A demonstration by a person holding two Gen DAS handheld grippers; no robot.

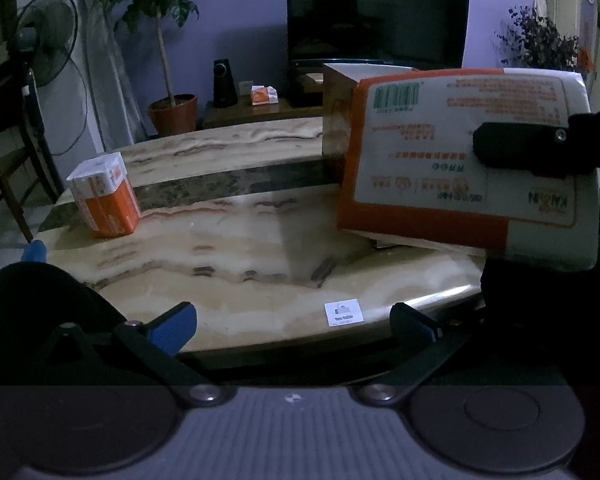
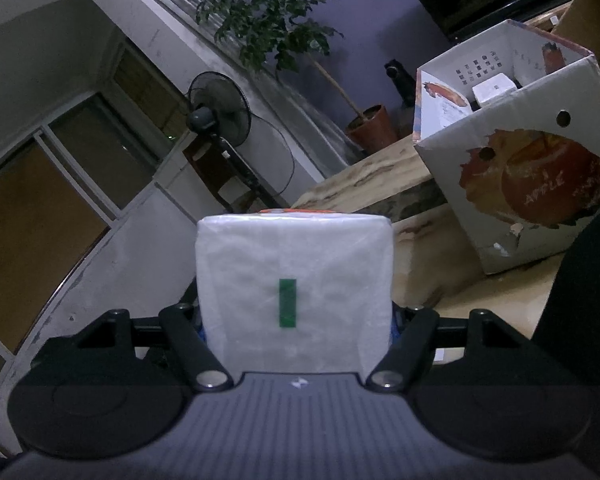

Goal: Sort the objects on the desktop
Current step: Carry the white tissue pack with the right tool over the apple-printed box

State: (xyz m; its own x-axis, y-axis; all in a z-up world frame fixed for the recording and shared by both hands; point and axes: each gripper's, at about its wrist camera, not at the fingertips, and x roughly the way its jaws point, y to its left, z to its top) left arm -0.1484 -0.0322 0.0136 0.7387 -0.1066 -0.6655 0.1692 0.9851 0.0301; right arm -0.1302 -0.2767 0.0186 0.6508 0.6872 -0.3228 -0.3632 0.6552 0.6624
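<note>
The right claw (image 2: pixel 296 320) is clamped on a tissue pack (image 2: pixel 294 280) held above the counter (image 2: pixel 432 264); the open apple box (image 2: pixel 540 192) lies ahead to its right. The left claw (image 1: pixel 294 320) stands apart, empty.

Both tongs share one build. The left tongs (image 1: pixel 294 322) have black linkage bars on silver pivot screws, blue pads on the fingers (image 1: pixel 174 326), and a grey ribbed housing with a small white mark between two round black caps. The right tongs (image 2: pixel 296 320) match, blue barely showing at the pads.
</note>
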